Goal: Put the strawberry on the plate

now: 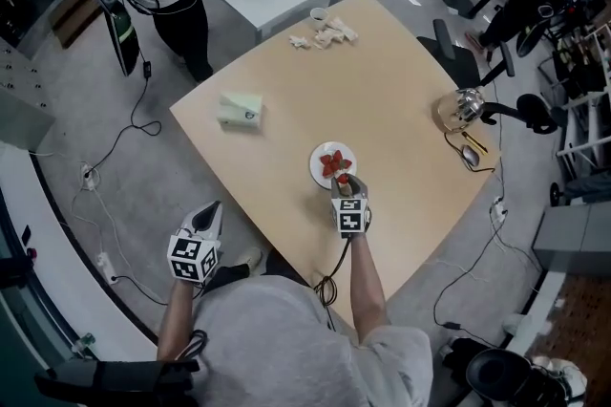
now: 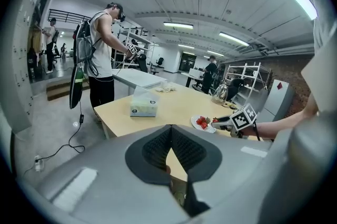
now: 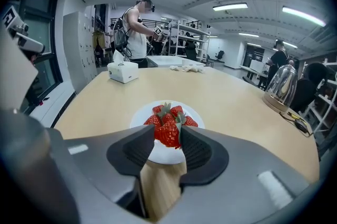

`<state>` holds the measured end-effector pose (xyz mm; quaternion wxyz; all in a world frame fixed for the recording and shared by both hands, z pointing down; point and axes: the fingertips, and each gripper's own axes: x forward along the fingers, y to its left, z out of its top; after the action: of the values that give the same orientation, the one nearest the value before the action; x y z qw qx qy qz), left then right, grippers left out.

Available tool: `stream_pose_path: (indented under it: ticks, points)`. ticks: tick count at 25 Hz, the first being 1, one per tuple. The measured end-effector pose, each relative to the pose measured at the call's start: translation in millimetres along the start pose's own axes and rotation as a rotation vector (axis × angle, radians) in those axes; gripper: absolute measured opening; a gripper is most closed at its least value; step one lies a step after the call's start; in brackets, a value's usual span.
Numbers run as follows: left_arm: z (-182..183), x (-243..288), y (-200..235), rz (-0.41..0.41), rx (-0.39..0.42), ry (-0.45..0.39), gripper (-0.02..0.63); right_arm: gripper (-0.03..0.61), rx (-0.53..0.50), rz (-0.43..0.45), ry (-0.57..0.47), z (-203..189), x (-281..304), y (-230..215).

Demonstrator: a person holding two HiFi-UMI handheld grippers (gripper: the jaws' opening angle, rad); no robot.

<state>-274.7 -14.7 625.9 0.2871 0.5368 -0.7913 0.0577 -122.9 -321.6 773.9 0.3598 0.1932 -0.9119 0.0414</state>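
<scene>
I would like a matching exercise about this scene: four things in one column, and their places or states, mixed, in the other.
1. frontmost strawberry
2. plate
3. tissue box
4. left gripper

A. jaws shut, empty, beside the table
B. near the table's left corner
C. between the right gripper jaws
D. holds several strawberries

Pairs: 1-C, 2-D, 3-B, 4-A

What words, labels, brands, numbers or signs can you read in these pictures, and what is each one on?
No text here can be read.
Tissue box: a dark mark on its side, too small and blurred to read.
Right marker cube and left marker cube: black-and-white square patterns, no letters or digits.
</scene>
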Motion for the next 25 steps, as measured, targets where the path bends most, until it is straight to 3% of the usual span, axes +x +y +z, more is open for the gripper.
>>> stream_pose_path:
  ticks: [25]
  points:
    - [-11, -1, 4, 0.056, -0.039, 0.021, 0.02, 0.164, -0.017, 0.032, 0.054, -15, 37, -2]
